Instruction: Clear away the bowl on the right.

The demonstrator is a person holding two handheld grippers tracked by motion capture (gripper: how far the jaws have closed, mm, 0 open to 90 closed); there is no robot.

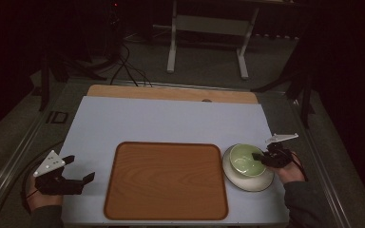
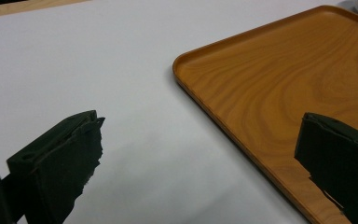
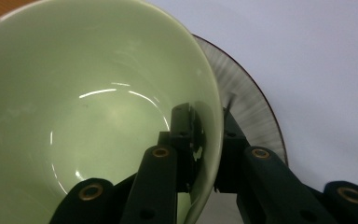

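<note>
Surface: white mat (image 1: 171, 118), empty wooden tray (image 1: 166, 180) centred.
Done: right gripper (image 1: 259, 156) clamped on green bowl (image 1: 244, 159) rim, bowl on plate (image 1: 247, 183), tray's 3 o'clock.
Left: bowl transfer, likely to tray.
Idle: left gripper (image 1: 83, 168), jaws wide, empty, 9 o'clock.

Left gripper (image 1: 78, 172): held low at the near left, jaws spread wide, empty; right gripper (image 1: 259, 158): near right, jaws clamped together, wrist angled inward.
</note>
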